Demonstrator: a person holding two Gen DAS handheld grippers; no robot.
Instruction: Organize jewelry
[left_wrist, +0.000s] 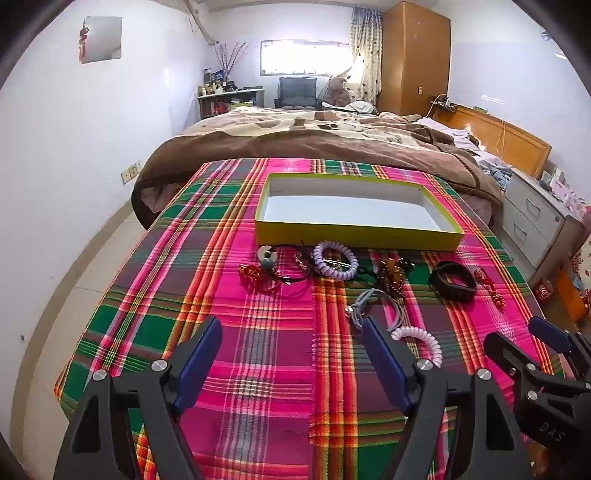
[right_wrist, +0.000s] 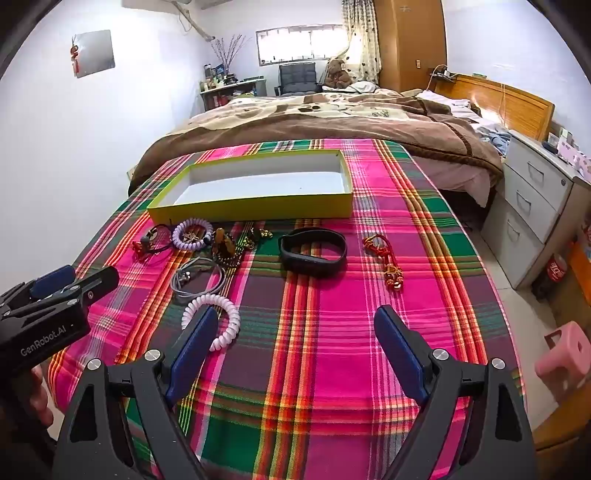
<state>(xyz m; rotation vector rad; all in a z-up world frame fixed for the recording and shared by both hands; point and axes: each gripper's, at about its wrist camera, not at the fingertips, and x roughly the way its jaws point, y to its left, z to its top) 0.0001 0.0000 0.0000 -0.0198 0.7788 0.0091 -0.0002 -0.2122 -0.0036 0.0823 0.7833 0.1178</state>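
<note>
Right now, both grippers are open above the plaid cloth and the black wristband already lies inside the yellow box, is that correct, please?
Not quite: the wristband lies on the cloth, in front of the box, which holds nothing. The right wrist view shows it. Both grippers, left and right, are open above the cloth.

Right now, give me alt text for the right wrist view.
Open right tongs hover empty over a plaid cloth; beyond lie a pink coil bracelet, a black band and a red charm, before an empty yellow tray.
</note>
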